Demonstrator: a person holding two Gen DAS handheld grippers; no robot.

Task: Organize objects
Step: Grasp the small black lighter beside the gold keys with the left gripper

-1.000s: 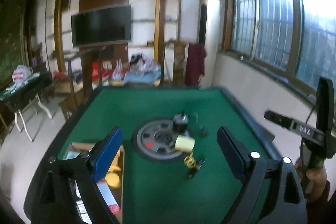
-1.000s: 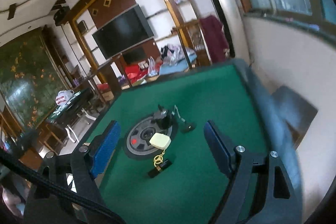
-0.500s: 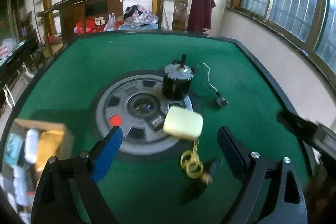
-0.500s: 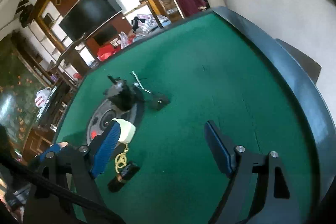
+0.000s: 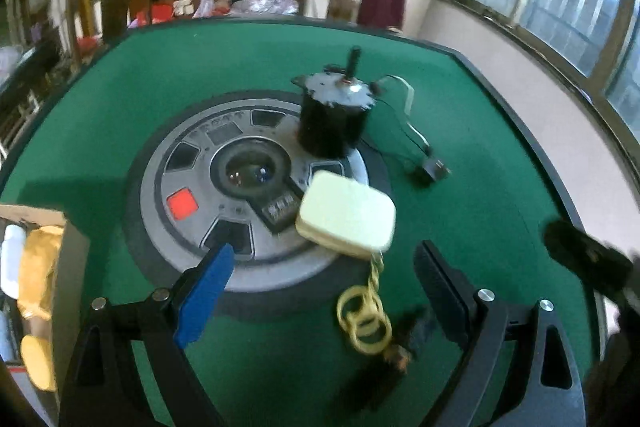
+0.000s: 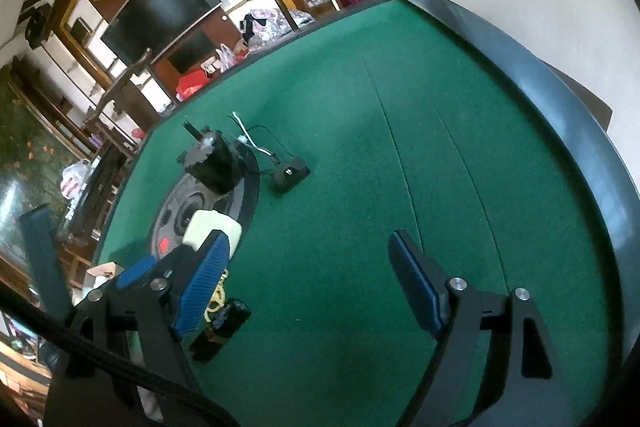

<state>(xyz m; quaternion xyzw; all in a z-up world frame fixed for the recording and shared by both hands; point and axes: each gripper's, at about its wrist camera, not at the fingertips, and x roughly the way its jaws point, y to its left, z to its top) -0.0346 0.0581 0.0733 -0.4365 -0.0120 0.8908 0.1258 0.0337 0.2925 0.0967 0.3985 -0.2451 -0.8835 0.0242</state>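
A pale yellow soap-shaped fob (image 5: 346,217) lies on the rim of the grey round hub (image 5: 252,203) of the green table, with a yellow ring chain (image 5: 364,319) and a small dark piece (image 5: 404,343) attached. A black motor (image 5: 334,119) with wires and a plug (image 5: 432,169) stands behind it. My left gripper (image 5: 324,287) hovers open just in front of the fob and over the chain, with nothing between its pads. My right gripper (image 6: 310,281) is open over bare felt; the fob (image 6: 210,227), motor (image 6: 214,163) and dark piece (image 6: 224,323) lie to its left.
A cardboard box (image 5: 36,267) holding yellow and white items sits at the left table edge. The right gripper's dark finger (image 5: 580,259) shows blurred at the right. The table's black rim (image 6: 540,79) curves along the wall side. Chairs, shelves and a television stand beyond.
Both grippers have sunk and tilted down toward the table. The fob, chain and motor now fill the left wrist view; both jaws kept the same width.
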